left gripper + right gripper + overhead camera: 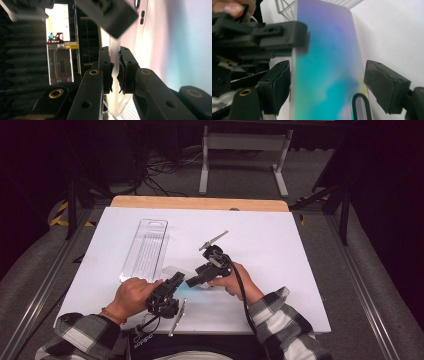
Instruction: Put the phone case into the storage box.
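Note:
A thin iridescent card [189,289], blue-green and violet with a slot near one end [327,62], is held just above the white table between both hands. My left gripper [176,281] is shut on the card's long edge; in the left gripper view the pads [127,71] pinch the pale translucent edge [114,50]. My right gripper [196,279] straddles the card's width. Its left pad [278,82] lies against one edge, and its right pad [382,82] stands a sliver off the other. The left gripper's jaw [269,32] crosses the card's edge in the right gripper view.
A clear ribbed plastic blister tray [146,249] lies on the white board [280,250] to the far left of the hands; its corner [284,7] sits just behind the card. A wooden strip [200,203] runs along the table's far edge. Dark floor, cables and a stand lie beyond.

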Demonstrator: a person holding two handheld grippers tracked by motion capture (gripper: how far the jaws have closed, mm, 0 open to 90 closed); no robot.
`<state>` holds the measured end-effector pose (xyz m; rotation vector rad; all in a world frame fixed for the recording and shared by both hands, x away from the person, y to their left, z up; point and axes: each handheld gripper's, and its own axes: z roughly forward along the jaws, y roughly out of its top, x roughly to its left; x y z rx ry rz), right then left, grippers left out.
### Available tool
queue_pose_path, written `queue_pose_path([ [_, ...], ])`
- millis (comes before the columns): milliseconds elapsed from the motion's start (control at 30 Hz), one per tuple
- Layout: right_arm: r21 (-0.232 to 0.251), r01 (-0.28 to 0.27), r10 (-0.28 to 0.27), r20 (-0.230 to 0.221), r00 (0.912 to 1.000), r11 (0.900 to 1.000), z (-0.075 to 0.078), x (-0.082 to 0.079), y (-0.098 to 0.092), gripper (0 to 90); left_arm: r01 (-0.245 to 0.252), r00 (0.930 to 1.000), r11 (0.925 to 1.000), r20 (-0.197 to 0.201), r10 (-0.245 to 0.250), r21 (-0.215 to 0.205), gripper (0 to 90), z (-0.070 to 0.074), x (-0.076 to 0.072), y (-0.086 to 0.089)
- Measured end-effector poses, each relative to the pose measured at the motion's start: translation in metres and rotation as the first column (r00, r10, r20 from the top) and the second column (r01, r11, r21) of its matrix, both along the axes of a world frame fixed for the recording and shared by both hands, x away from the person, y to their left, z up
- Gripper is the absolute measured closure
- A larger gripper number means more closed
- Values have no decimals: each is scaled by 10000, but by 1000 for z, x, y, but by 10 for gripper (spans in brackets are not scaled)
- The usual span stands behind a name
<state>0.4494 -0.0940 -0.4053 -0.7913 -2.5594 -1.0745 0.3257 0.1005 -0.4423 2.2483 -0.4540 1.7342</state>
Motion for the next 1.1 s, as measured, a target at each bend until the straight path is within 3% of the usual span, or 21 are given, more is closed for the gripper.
queue_pose_path([
  [67, 17, 7, -7, 122, 9999, 10000, 3, -1, -1, 216, 25, 9999, 9998, -108, -27, -187, 824, 3, 1, 1],
  [100, 91, -8, 4, 443, 9990, 10000, 8, -3, -4, 214, 10, 9998, 9992, -202, -18, -407, 824, 6, 2, 2],
  [233, 460, -28, -18, 1016, 9948, 9989, 20, -8, -15, 213, -435, 9962, 9942, -789, 358, -983, 824, 12, 5, 5],
  [433, 735, 189, -313, 1713, 9847, 9971, 32, -14, -28, 214, -671, 9909, 9876, -1253, 493, -1421, 823, 19, 5, 7],
  [467, 911, 232, -413, 2017, 9786, 9956, 37, -17, -33, 221, -655, 9895, 9854, -1373, 440, -1569, 824, 20, 6, 8],
  [500, 911, 232, -413, 2017, 9786, 9956, 37, -17, -33, 221, -655, 9895, 9854, -1373, 440, -1569, 824, 20, 6, 8],
  [600, 1035, 329, -584, 2542, 9654, 9941, 41, -21, -40, 218, -792, 9837, 9784, -1737, 457, -1911, 823, 24, 8, 12],
  [700, 1023, 468, -730, 2702, 9600, 9937, 42, -24, -43, 212, -921, 9804, 9749, -1895, 532, -2028, 824, 25, 8, 14],
  [833, 1049, 600, -931, 3475, 9330, 9927, 44, -31, -51, 220, -914, 9773, 9687, -2075, 428, -2308, 824, 28, 10, 16],
  [900, 1086, 600, -949, 3523, 9311, 9923, 45, -32, -52, 220, -914, 9777, 9687, -2057, 432, -2310, 823, 29, 10, 16],
  [933, 1046, 615, -966, 3747, 9221, 9926, 45, -34, -54, 217, -984, 9754, 9655, -2155, 457, -2411, 824, 29, 10, 17],
  [1100, 1215, 523, -975, 4040, 9096, 9912, 47, -39, -60, 215, -1073, 9738, 9597, -2222, 487, -2599, 824, 30, 11, 19],
])
